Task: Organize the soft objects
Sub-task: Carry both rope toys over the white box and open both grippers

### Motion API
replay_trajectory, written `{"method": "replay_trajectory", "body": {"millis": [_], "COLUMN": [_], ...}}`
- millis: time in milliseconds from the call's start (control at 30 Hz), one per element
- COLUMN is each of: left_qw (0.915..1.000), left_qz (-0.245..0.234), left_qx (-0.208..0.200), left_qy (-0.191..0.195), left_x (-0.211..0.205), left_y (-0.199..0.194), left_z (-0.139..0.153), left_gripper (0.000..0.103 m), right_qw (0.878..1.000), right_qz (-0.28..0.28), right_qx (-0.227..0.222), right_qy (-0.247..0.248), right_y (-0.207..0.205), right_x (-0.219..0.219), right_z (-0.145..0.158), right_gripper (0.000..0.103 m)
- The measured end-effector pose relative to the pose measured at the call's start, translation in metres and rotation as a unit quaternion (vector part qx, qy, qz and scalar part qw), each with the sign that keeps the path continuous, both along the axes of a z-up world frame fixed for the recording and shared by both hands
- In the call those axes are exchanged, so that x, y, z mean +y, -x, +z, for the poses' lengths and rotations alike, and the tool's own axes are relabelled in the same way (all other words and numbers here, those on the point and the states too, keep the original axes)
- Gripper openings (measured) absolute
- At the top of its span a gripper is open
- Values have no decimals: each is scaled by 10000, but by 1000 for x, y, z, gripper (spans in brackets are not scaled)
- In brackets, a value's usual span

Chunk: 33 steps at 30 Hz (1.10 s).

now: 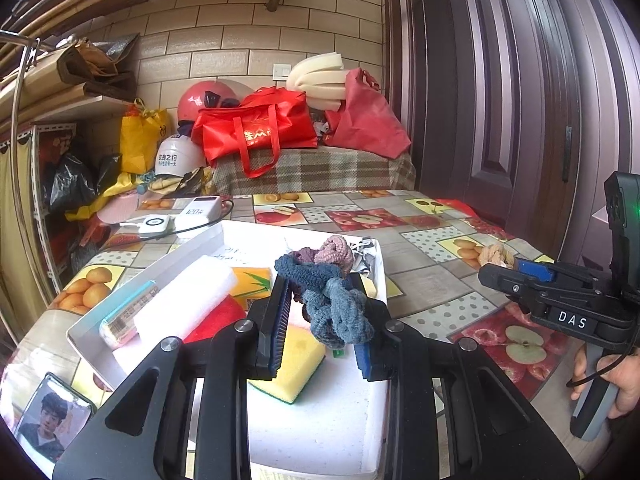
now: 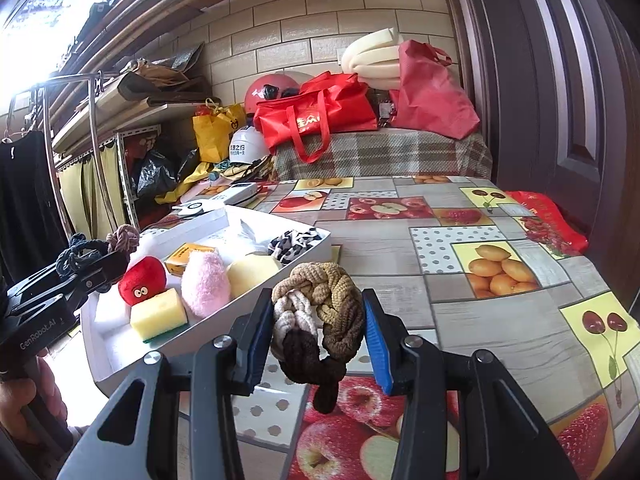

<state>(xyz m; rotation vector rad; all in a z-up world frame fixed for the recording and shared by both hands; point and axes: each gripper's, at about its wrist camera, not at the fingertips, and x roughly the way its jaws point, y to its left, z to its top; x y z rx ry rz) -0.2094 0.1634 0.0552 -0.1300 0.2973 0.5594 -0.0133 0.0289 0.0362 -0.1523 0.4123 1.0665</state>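
Note:
My left gripper (image 1: 318,300) is shut on a braided bundle of blue, purple and pink hair ties (image 1: 336,308), held above the white box (image 1: 152,276). In the box lie a yellow sponge (image 1: 298,356), a red plush (image 2: 142,280), a pink fluffy piece (image 2: 206,284), a cream ball (image 2: 252,272), white foam (image 1: 188,300) and a leopard-print cloth (image 2: 292,242). My right gripper (image 2: 316,296) is shut on a tan, cream and brown braided hair tie (image 2: 332,312), over the table just right of the box (image 2: 192,340). Each gripper shows in the other's view: the right gripper (image 1: 496,268), the left gripper (image 2: 104,264).
The table (image 2: 480,320) has a fruit-print cloth. A phone (image 1: 52,416) lies at its near left corner, a power bank (image 1: 200,210) and a charger behind the box. Red bags (image 1: 256,128) and helmets sit on a bench beyond. A dark door (image 1: 520,80) stands right.

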Motion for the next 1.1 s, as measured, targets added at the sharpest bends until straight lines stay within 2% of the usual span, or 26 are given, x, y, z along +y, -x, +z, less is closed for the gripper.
{"method": "replay_trajectory", "body": {"millis": [500,667,833,1000,1100], "left_qw": [9992,9988,9991,9985,9978], "left_qz": [402,423,347,328,412], "left_qx": [68,56,225,347,463], "left_qy": [29,225,113,253,230], "left_x": [30,41,37,44,48], "left_y": [15,19,13,8,3], "left_z": [-3,-6,-7,-9,-11], "left_gripper": [27,27,27,27,27], "right_qw": [9988,9972,9933,9885,9868], "right_qz": [451,694,1099,1411,1488], "right_qx": [-190,-273,-345,-479,-412], "right_qy": [70,19,-42,264,486], "right_y": [25,35,50,64,65], "right_x": [40,58,71,90,106], "right_z": [-2,-2,-1,-3,-7], "right_gripper": [43,43,43,43,43]}}
